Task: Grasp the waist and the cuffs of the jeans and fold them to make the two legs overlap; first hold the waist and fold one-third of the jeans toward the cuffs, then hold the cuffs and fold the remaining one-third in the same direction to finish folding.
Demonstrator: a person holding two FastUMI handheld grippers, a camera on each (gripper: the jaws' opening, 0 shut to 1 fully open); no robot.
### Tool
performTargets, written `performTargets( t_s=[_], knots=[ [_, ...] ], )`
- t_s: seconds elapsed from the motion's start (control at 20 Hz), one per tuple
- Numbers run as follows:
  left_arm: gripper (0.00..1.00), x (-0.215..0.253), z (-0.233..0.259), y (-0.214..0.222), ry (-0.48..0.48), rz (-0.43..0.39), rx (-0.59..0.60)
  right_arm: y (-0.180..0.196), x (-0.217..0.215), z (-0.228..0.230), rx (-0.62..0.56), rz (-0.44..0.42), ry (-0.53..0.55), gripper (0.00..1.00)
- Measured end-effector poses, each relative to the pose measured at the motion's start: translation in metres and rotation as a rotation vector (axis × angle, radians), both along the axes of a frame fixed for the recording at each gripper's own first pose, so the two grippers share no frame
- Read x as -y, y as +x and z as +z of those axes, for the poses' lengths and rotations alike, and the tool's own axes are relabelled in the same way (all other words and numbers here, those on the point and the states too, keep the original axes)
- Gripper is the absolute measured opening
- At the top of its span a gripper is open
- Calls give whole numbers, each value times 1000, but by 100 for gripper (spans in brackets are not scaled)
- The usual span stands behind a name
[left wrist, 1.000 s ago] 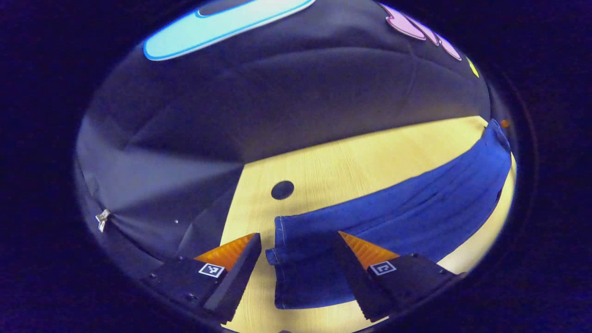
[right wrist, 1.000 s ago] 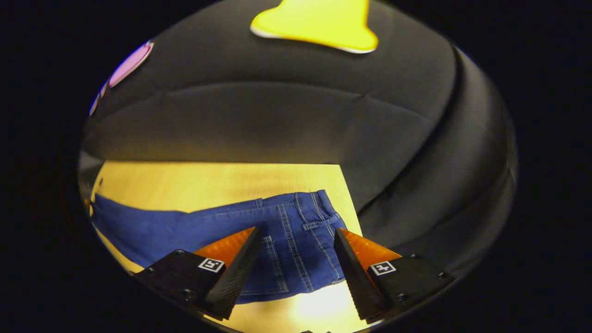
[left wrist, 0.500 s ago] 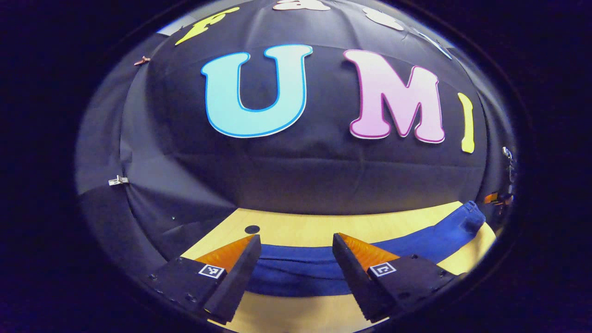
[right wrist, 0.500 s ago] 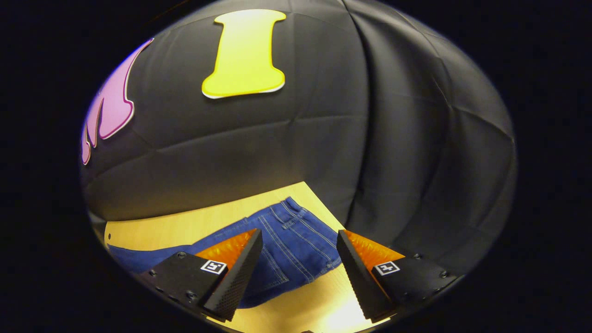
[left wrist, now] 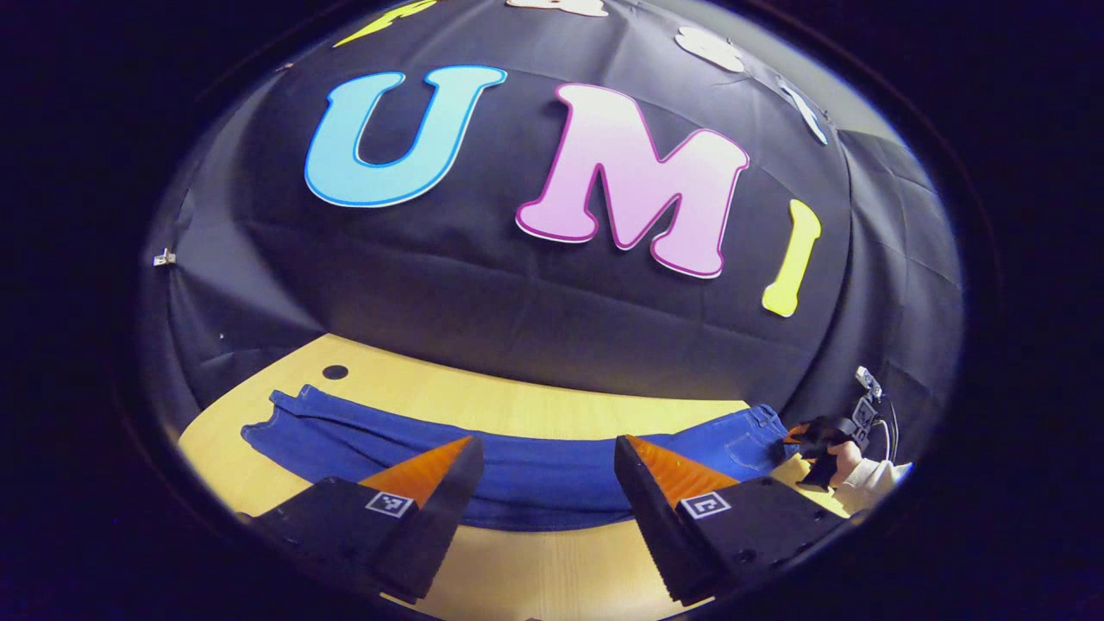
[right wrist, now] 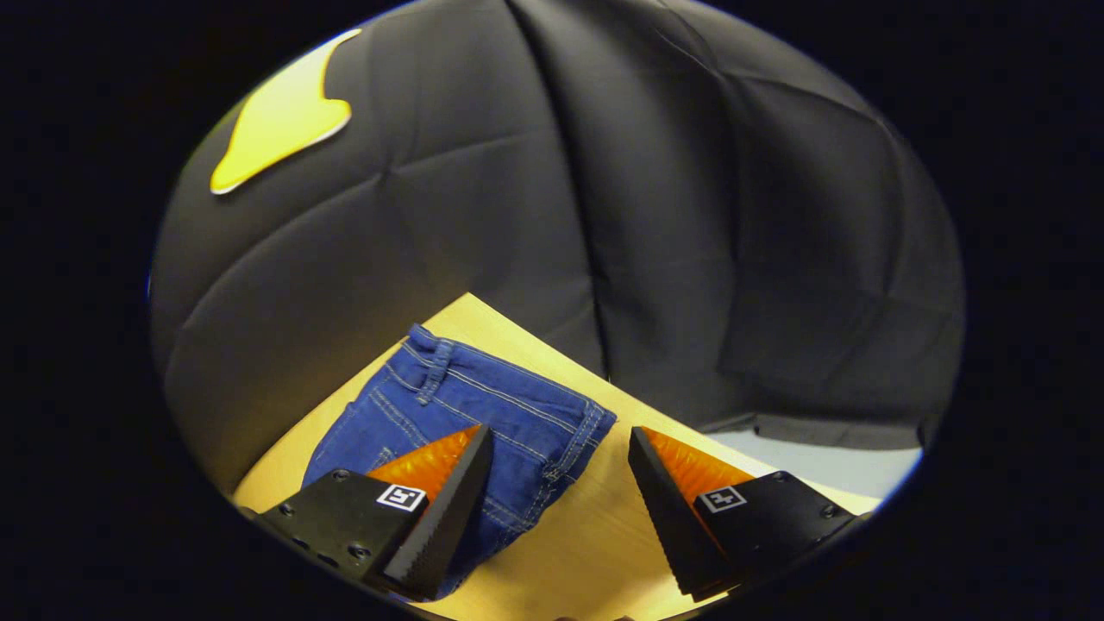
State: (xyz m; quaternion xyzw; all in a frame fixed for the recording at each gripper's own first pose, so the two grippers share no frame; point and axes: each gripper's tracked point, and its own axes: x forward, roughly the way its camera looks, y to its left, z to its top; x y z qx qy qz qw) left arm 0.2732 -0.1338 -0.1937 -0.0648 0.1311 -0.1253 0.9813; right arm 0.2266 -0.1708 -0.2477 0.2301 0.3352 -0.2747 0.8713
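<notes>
Jeans [left wrist: 552, 470] lying flat on the table [left wrist: 535, 569], long axis crosswise, cuffs [left wrist: 276, 414] left, waist [right wrist: 509, 405] right; left gripper [left wrist: 539, 509] and right gripper [right wrist: 556, 504] above, fingers apart.

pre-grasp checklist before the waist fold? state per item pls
1. Legs overlapped: jeans lie as one long strip on the table. Looks ok, but the leg edges cannot be told apart.
2. Left gripper open: ok, fingers spread, nothing between them.
3. Right gripper open: ok, fingers spread, nothing held.
4. Right gripper lined up on the waist: not ok, the waist's corner lies under the left finger and bare table lies between the fingers.
5. Waist flat: ok, waistband and belt loop lie flat on the table.
6. Cuffs free: ok, lying flat at the far end, nothing on them.
</notes>
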Motion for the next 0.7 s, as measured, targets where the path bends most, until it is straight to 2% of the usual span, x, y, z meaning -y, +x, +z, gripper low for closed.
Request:
performTargets(
  t_s=[0.05,0.1,0.25,0.4,0.55,0.6,0.7],
  knots=[
    [92,7,1,-1,9,-18,1,6,3,4,22,-11,-9,99],
    [96,13,-1,0,11,-34,2,12,7,-1,39,-25,-22,100],
    [96,20,-4,2,15,-55,-12,19,0,-7,45,-14,-11,96],
    [96,20,-10,3,-3,-52,-34,27,-10,-17,62,19,0,51],
    [96,12,-15,3,-9,-35,-46,32,-20,-22,69,27,52,19],
    [96,8,-17,2,-14,-25,-50,32,-21,-23,74,36,57,13],
    [96,-2,-20,2,-27,-2,-55,33,-20,-9,104,63,58,9]
  ],
)
